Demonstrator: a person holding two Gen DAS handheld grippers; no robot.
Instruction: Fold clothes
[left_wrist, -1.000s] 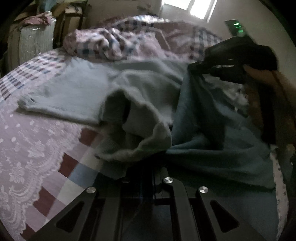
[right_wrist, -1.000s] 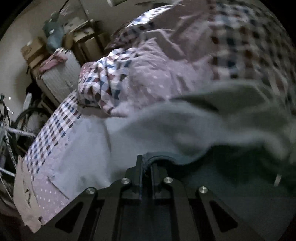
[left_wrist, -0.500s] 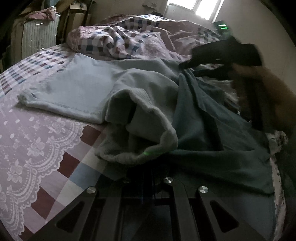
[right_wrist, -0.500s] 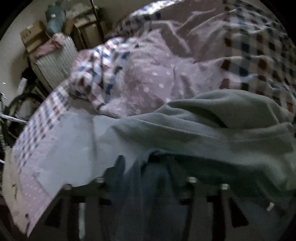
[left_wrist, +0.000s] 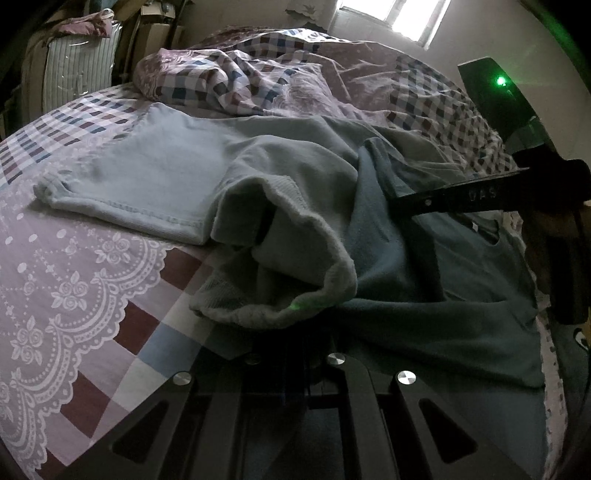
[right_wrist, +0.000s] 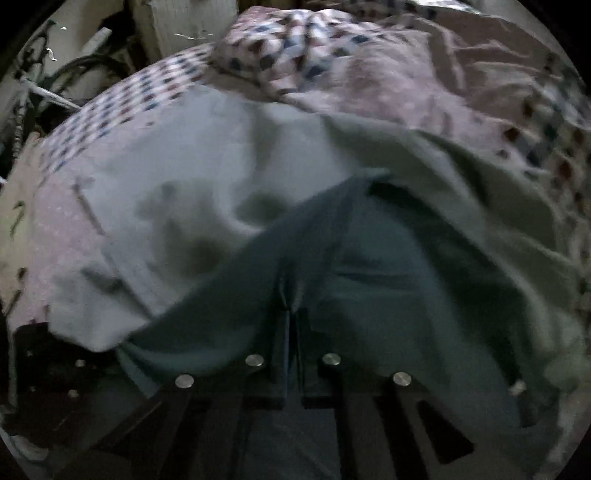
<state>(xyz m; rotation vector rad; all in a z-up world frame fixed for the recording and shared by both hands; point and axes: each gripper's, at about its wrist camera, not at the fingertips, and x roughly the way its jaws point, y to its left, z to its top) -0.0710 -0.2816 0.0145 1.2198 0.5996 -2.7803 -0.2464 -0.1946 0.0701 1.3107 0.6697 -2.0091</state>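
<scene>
A dark teal garment (left_wrist: 436, 321) lies on the right of the bed, overlapping a pale blue-grey garment (left_wrist: 155, 173) that is spread to the left with a rumpled fleecy fold (left_wrist: 295, 266). My left gripper (left_wrist: 295, 356) is at the bottom of the left wrist view, shut, with the teal garment's near edge draped over its fingers. My right gripper (right_wrist: 291, 314) is shut on a pinched ridge of the teal garment (right_wrist: 369, 266). In the left wrist view the right gripper (left_wrist: 399, 205) reaches in from the right, its tip in the teal cloth.
The bed has a purple lace-print sheet (left_wrist: 74, 288) and a bunched checked quilt (left_wrist: 258, 85) at the back. Boxes and a striped bag (left_wrist: 77, 66) stand beyond the bed at left. A dark device with a green light (left_wrist: 495, 92) is at right. A window (left_wrist: 399, 14) is behind.
The right gripper opened, sank onto the teal garment while rolling, and shut on a fold of it. The left gripper stayed put on the near edge.
</scene>
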